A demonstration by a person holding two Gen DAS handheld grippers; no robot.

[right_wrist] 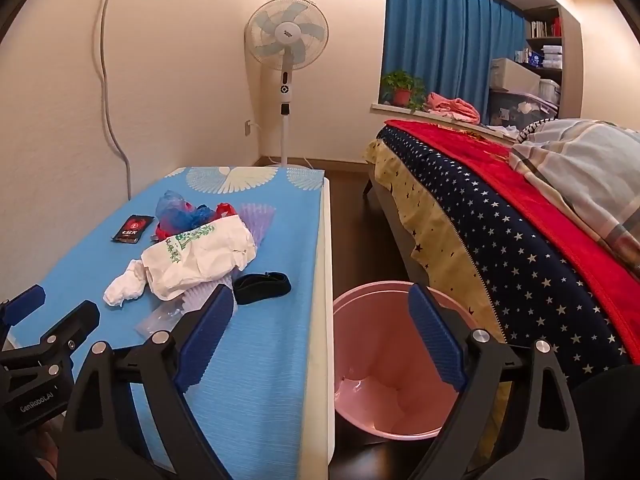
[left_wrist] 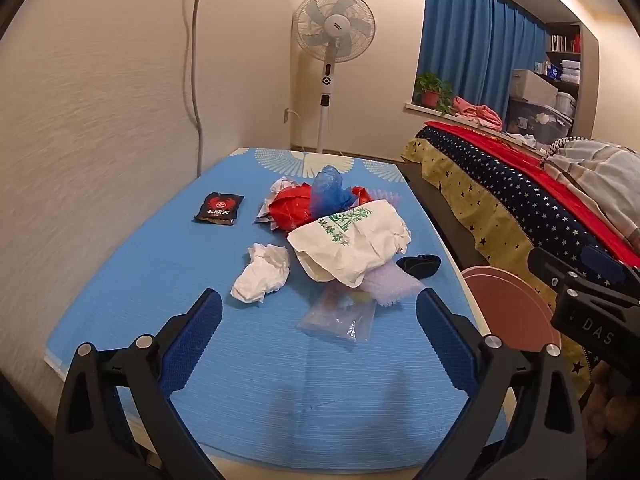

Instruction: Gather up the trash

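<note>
Blue matting covers the surface (left_wrist: 120, 280), and the trash lies heaped near its middle, ahead of my left gripper (left_wrist: 320, 312). Its fingers (left_wrist: 192, 328) stand wide apart with nothing between them. My right gripper (right_wrist: 320, 328) is spread the same way and empty, hanging over the gap where the pink bin (right_wrist: 360, 360) waits on the floor just beside the surface, between it and the bed (right_wrist: 500, 220).

The pile is all light, limp stuff, I judge. The crumpled white tissue (left_wrist: 262, 276) at the near left edge should crush softly, so I'd pinch it across its bulk. The white bag with green print (left_wrist: 352, 240) is thin and slippery; a bunched fold along its crumpled edge looks like the safest hold. Under its near edge a clear plastic wrapper (left_wrist: 338, 320) lies flat, hard to get a finger beneath, so I'd slide 1 finger along the matting and nip its raised corner. Behind sit a red bag (left_wrist: 290, 210) and a blue bag (left_wrist: 328, 190), puffed and easy to squeeze. The black packet (left_wrist: 219, 209) lies apart at the left, flat and stiffer, best taken by an edge. A black band (left_wrist: 420, 265) rests at the right of the heap
</note>
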